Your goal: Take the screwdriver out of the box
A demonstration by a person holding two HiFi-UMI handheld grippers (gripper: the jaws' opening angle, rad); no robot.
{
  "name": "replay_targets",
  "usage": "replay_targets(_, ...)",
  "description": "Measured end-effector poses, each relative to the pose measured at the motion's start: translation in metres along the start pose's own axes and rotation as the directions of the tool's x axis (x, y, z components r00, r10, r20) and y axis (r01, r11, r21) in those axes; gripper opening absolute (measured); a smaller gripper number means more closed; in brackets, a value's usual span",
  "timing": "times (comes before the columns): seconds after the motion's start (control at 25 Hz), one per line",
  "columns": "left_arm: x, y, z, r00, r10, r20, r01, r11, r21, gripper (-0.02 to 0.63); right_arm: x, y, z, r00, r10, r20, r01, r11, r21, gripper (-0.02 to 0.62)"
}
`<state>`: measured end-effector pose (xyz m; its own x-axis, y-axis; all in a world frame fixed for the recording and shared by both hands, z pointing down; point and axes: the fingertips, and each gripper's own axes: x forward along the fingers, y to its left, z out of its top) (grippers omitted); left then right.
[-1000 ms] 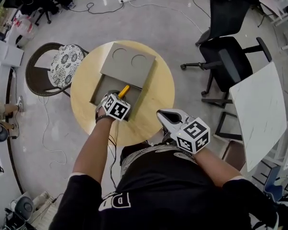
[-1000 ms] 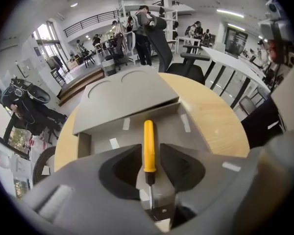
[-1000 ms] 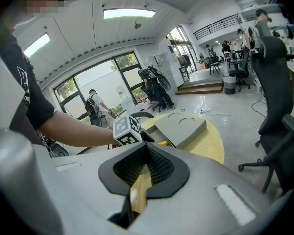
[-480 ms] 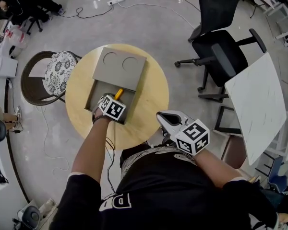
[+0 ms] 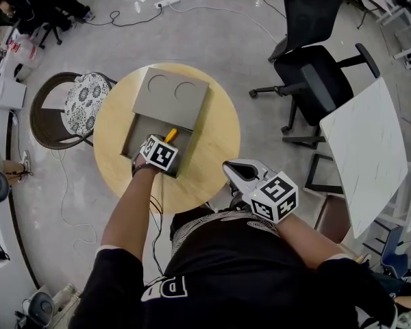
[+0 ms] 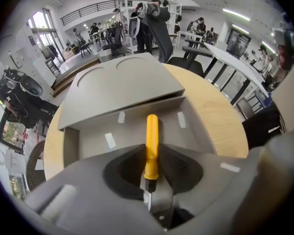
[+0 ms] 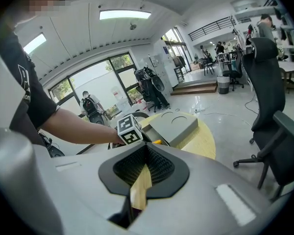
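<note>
Left gripper (image 5: 166, 141) jaws have just been closing on the screwdriver (image 6: 151, 146) — held near its end, it may pivot and snag the box (image 5: 138, 125); right gripper (image 5: 230, 167) jaws are together.

- The round table (image 5: 216, 142) is standing straight ahead of you, and the box (image 5: 138, 132) is sitting on its left half.
- The lid (image 5: 172, 96) is lying over the far part of the box, so the near part is lying open (you are looking straight down into it).
- The screwdriver (image 5: 171, 135) is lying in that open part, towards its right wall, with its handle pointing away from you at the lid.
- A cushioned chair (image 5: 82, 101) is standing just beside the table on your left.
- Two office chairs (image 5: 322, 81) are standing to the right, with a second table (image 5: 366, 149) nearer you.
- A power strip (image 5: 166, 1) is lying on the floor, well behind the round table.
</note>
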<state>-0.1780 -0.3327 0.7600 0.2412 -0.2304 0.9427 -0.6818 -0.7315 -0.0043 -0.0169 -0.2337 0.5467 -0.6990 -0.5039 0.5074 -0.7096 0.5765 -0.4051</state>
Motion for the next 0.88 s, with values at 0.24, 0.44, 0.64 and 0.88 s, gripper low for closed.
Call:
replay_targets(0.24,-0.01,0.0,0.006,1.0,0.009,0.019,-0.009,1.0,0.009,0.137,-0.005,0.0,0.001,1.0,0.002,0.005,-0.002,1.0,-0.007,0.002)
replay_targets(0.44,-0.022,-0.001,0.015,0.999,0.039,0.038,-0.041,0.999,0.033,0.137,-0.008,0.002,0.004,1.0,0.02,0.015,-0.02,0.999,-0.025,0.002)
replay_targets(0.64,-0.042,-0.003,0.022,0.995,0.062,0.074,-0.065,0.997,0.038,0.137,-0.008,0.008,0.01,0.999,0.041,0.033,-0.039,0.998,-0.047,0.002)
replay_targets(0.88,-0.072,0.001,0.027,0.987,0.104,0.123,-0.108,0.994,0.021,0.137,-0.008,0.019,0.016,0.995,0.085,0.045,-0.081,0.993,-0.084,0.002)
